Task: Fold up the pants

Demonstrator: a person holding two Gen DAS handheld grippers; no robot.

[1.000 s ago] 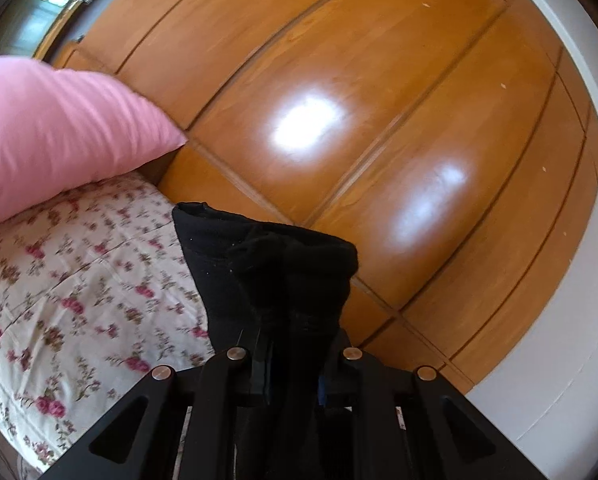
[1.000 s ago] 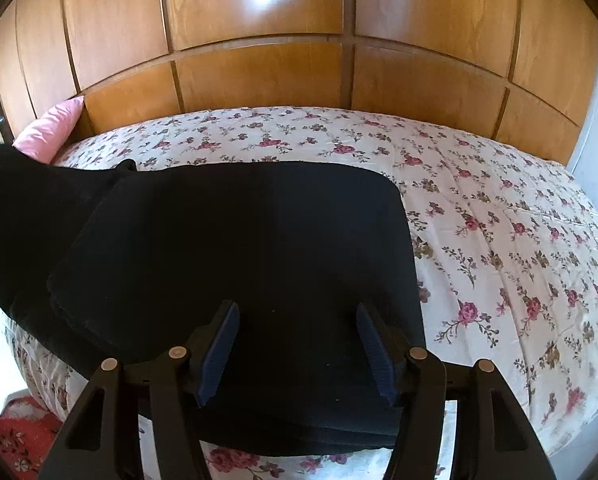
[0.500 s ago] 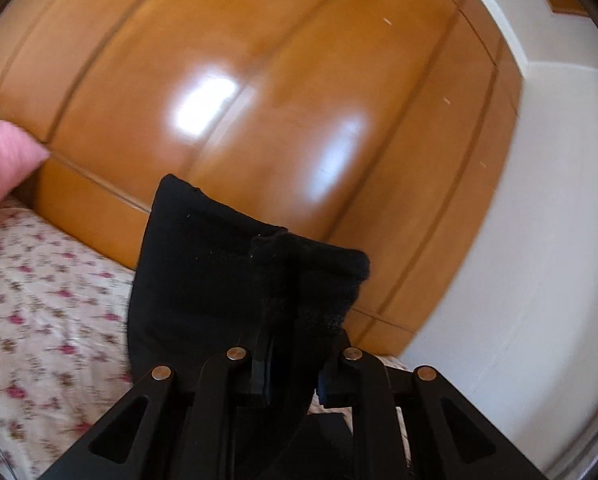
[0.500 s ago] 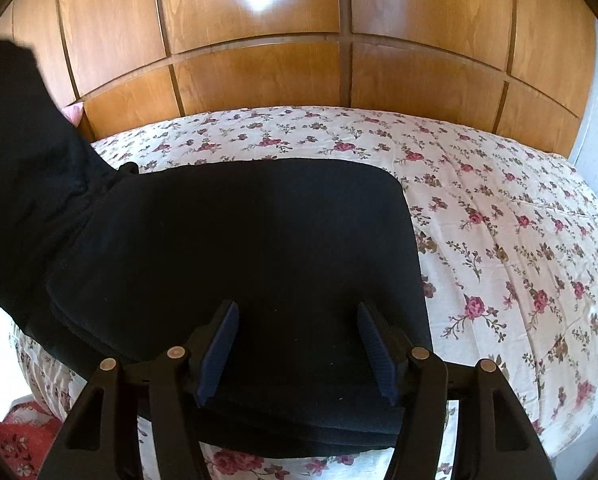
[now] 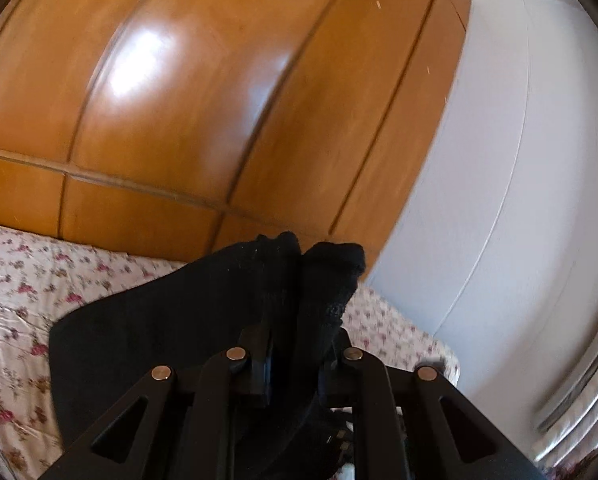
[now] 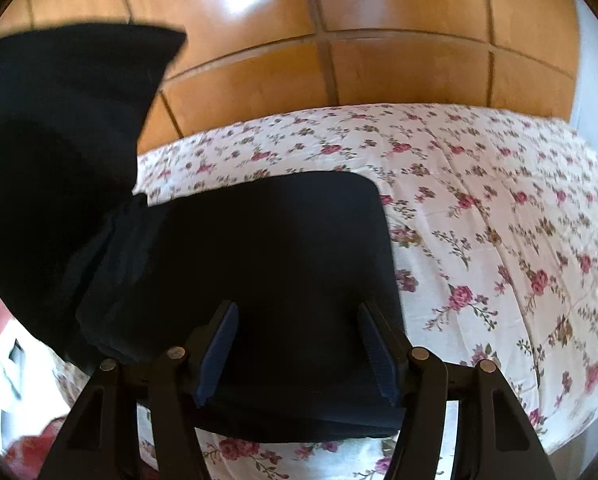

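Black pants [image 6: 267,264] lie part folded on the floral bedspread [image 6: 499,208]. One end of the pants [image 5: 307,280] is bunched between the jaws of my left gripper [image 5: 295,344], which is shut on it and holds it up above the bed. That raised flap [image 6: 67,120] fills the left of the right wrist view. My right gripper [image 6: 297,344] hovers open just over the near part of the flat pants, its blue pads [image 6: 219,344] apart with nothing pinched between them.
A glossy wooden panelled wall [image 5: 203,100] runs behind the bed. A white wall [image 5: 519,200] stands at the bed's right end. Bare bedspread [image 5: 15,292] extends left of the raised cloth and right of the pants. A red patterned floor mat [image 6: 31,452] lies below the near edge.
My left gripper has swung the held pant end rightward across the bed; the pink pillow has left its view and the white wall came in. The raised flap has grown in the right view.
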